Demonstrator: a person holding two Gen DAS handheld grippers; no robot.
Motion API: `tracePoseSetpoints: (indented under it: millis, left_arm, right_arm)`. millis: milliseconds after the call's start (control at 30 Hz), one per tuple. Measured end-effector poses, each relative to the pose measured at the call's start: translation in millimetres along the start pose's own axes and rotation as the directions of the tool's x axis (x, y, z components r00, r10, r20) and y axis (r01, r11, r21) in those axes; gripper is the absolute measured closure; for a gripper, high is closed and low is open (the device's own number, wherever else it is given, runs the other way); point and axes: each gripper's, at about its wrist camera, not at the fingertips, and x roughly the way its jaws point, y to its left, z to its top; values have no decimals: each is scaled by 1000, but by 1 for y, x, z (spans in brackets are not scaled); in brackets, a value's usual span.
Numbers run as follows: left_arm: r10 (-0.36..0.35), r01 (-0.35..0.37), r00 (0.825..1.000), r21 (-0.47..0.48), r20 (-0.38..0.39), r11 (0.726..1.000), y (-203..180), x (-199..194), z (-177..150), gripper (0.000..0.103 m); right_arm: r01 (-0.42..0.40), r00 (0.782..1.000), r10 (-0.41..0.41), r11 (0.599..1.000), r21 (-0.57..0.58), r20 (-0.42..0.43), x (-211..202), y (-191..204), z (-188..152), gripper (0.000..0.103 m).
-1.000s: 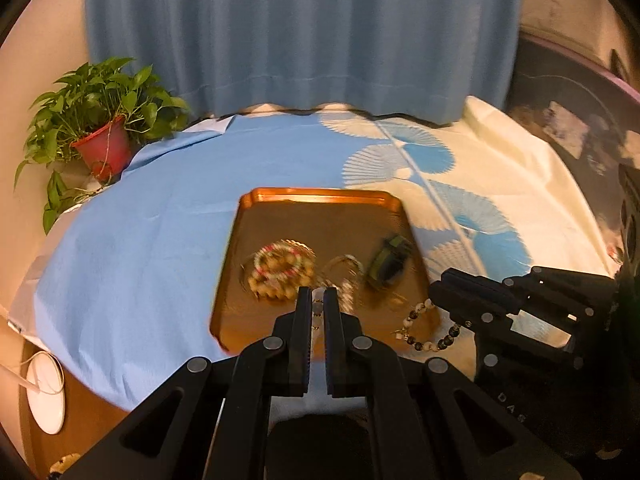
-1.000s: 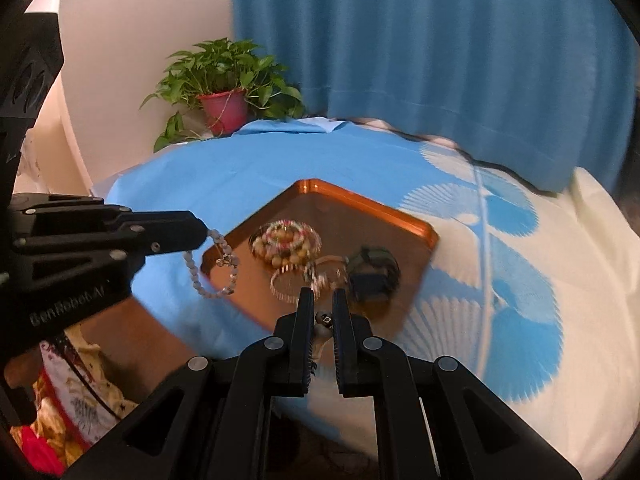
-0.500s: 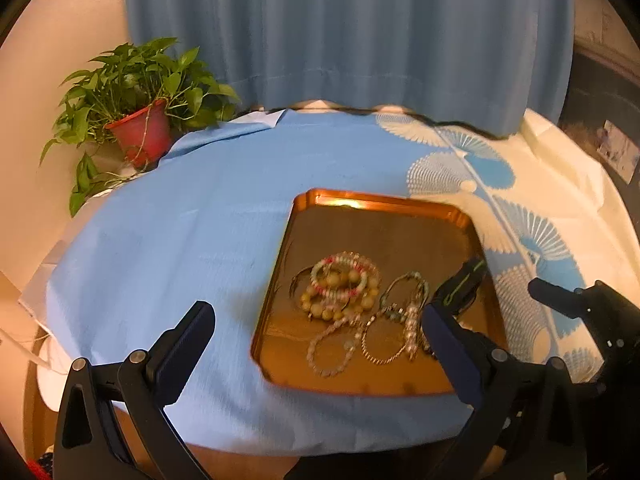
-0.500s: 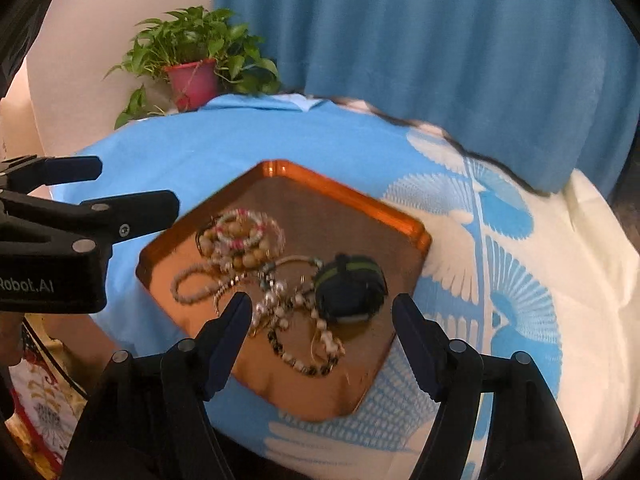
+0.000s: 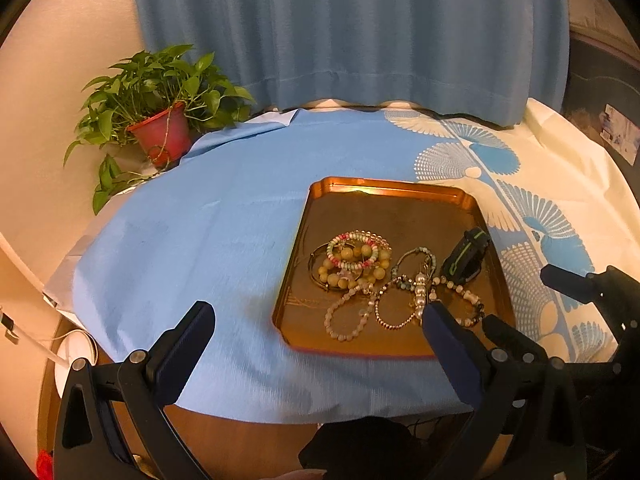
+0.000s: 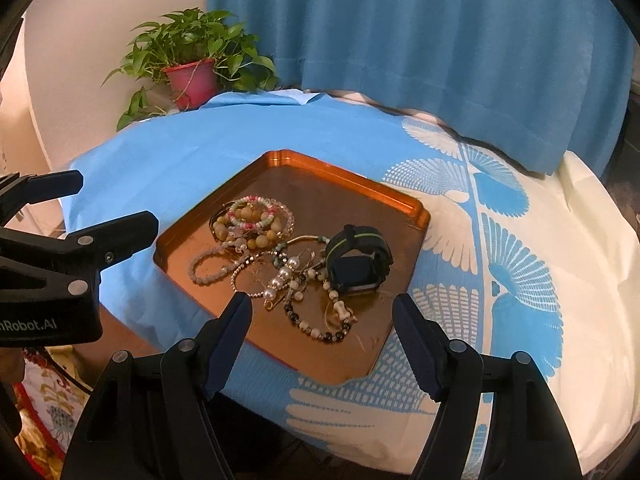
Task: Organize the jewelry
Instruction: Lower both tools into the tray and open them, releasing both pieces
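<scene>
Both my claws, left claw [image 5: 316, 320] and right claw [image 6: 322, 308], have just sprung wide, empty; bracelets [image 6: 252, 220] dropped onto the tray [image 6: 344, 184]. At five o'clock, tangled strands blur together.

Tray [image 6: 416, 216]: copper, flat on the blue cloth.
Bracelets [image 6: 252, 220]: beaded, tangled in the tray.
Watch [image 6: 356, 260]: black, green-striped, beside them.

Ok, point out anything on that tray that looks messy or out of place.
The bracelets lie tangled in one overlapping heap on the copper tray, not set apart. A black watch with a green stripe sits among them, the one piece that isn't beaded. Nothing looks broken or has spilled off the tray.
</scene>
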Motion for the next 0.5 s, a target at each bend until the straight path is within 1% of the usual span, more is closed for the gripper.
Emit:
tracePoseSetpoints:
  millis: [233,333,500]
  left_arm:
    - [1,0,1000,5,-10,1000,-1,-1,-5,1]
    - [21,-21,1000,2,1,1000,-2,-2,-7,1]
    - [23,-23,1000,3,-2,1000,-3,-1,-8,1]
  right_arm:
    - [-4,1000,4,1000,8,-10,-2,1,-4,30]
    - [-3,1000,3,1000,8,-13,-3,1,-6,30]
    - [-4,1000,4,1000,18,-23,-1,-1,-7,30]
